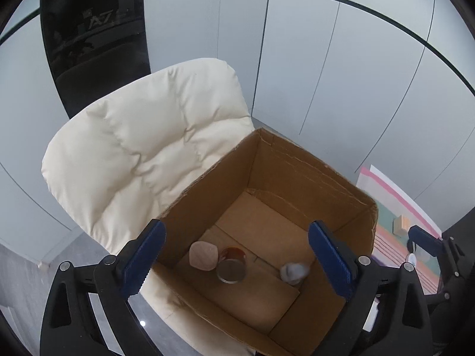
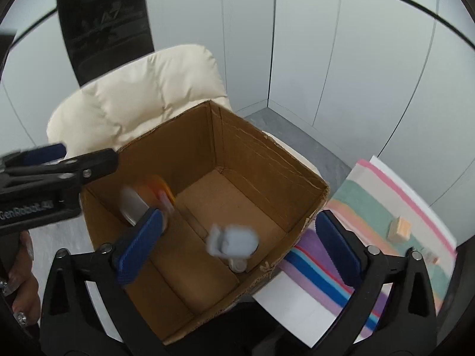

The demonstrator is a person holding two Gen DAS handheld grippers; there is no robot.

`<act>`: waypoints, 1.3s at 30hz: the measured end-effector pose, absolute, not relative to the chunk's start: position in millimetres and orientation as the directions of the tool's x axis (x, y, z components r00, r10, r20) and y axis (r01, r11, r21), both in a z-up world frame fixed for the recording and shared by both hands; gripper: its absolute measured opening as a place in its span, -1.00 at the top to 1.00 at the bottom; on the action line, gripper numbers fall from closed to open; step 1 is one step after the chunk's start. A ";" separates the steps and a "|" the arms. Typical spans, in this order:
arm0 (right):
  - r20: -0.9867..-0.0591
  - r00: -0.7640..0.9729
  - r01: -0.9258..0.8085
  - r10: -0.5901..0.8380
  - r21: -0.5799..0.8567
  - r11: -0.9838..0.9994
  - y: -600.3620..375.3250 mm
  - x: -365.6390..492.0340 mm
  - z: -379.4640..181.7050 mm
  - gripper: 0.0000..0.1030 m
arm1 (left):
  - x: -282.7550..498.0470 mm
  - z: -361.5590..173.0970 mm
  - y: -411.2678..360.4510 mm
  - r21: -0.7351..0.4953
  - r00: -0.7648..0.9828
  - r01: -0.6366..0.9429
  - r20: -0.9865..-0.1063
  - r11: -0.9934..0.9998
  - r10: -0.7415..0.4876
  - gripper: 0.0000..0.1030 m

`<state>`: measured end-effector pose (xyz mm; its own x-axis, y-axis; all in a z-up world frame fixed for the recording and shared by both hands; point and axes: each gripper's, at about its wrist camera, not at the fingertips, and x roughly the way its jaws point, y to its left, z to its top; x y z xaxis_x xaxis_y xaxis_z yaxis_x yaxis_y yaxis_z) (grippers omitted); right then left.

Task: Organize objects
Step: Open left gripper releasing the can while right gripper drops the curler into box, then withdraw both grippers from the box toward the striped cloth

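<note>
An open cardboard box (image 1: 297, 160) stands on a cream cushioned chair (image 1: 142, 148). Inside lie a round tin (image 1: 232, 265), a pale pinkish pad (image 1: 202, 255) and a blurred pale-blue object (image 1: 294, 271). My left gripper (image 1: 237, 261) is open and empty above the box's near side. In the right wrist view the box (image 2: 267, 154) holds the orange-labelled tin (image 2: 142, 201) and the blurred pale-blue object (image 2: 234, 241), which looks to be in mid-air. My right gripper (image 2: 237, 246) is open above the box. The left gripper (image 2: 74, 166) reaches in from the left.
A striped pastel mat (image 2: 371, 213) lies right of the box with a small wooden block (image 2: 399, 228) on it. The mat (image 1: 394, 207) and block (image 1: 400, 225) also show in the left wrist view. Grey panelled walls stand behind. A black chair back (image 1: 95, 35) is at upper left.
</note>
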<state>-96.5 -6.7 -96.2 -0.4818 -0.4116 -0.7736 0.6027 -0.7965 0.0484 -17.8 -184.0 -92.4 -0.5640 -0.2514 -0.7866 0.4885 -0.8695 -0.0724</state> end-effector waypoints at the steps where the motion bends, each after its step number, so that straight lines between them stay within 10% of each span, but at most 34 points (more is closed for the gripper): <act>1: -0.773 -0.480 0.602 -0.415 0.055 -0.797 -5.6 -97.5 -96.8 -1.00 | -17.5 -93.0 -184.8 -0.070 -0.562 0.491 -0.787 -0.869 -0.254 -0.90; 39: -0.799 -0.488 0.517 -0.351 0.059 -0.854 47.0 -29.7 -64.7 -1.00 | 76.1 -61.2 -137.7 -0.088 -0.609 0.355 -0.777 -0.931 -0.159 -0.90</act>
<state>-29.7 47.0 -64.7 -0.4883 -0.3509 -0.7990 0.5169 -0.8540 0.0591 76.1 -137.7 -61.2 -0.6093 -0.1590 -0.7769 0.3546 -0.9309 -0.0876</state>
